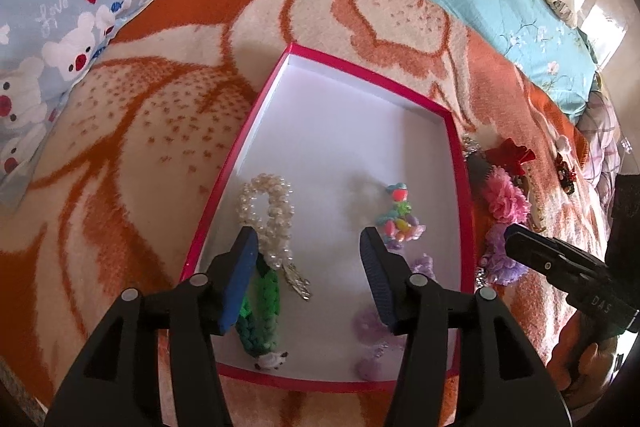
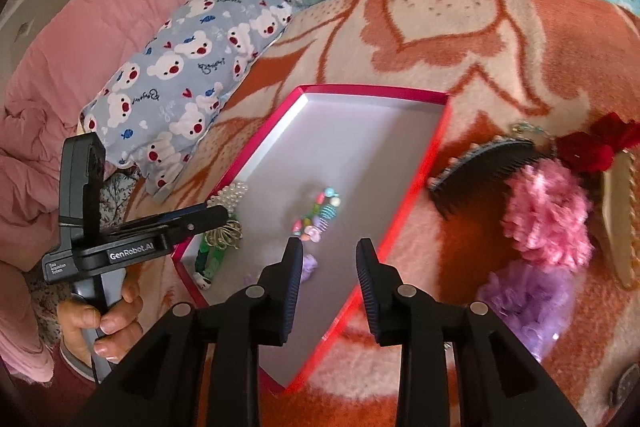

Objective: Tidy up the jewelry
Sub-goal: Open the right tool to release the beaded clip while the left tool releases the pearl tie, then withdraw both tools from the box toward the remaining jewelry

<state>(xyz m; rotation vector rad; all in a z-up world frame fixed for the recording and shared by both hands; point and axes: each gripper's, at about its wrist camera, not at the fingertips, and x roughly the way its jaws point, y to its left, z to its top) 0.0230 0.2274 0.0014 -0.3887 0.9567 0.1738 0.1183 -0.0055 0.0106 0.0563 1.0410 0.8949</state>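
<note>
Left gripper point(image 1: 308, 273) – jaws apart, empty, over pink-rimmed tray point(image 1: 456, 163) | right gripper point(image 2: 330, 287) – jaws apart, empty, above tray's near rim | in tray: pearl bracelet point(image 1: 266, 211), green braid point(image 1: 256, 311), bead string point(image 1: 400, 219) | outside on blanket point(image 1: 160, 115): black comb point(image 2: 484, 167), pink flower point(image 2: 548, 215), purple flower point(image 2: 528, 299) | purple items under left fingers blurred.

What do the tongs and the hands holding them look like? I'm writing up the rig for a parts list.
Both tongs, the left tongs and the right tongs, are matte black with ribbed dark-blue pads and round silver pivot pins. The left unit's body carries white "GenRobot.AI" lettering above a grey handle with a thin cable. The hand gripping it shows a pink sleeve beside it.
</note>
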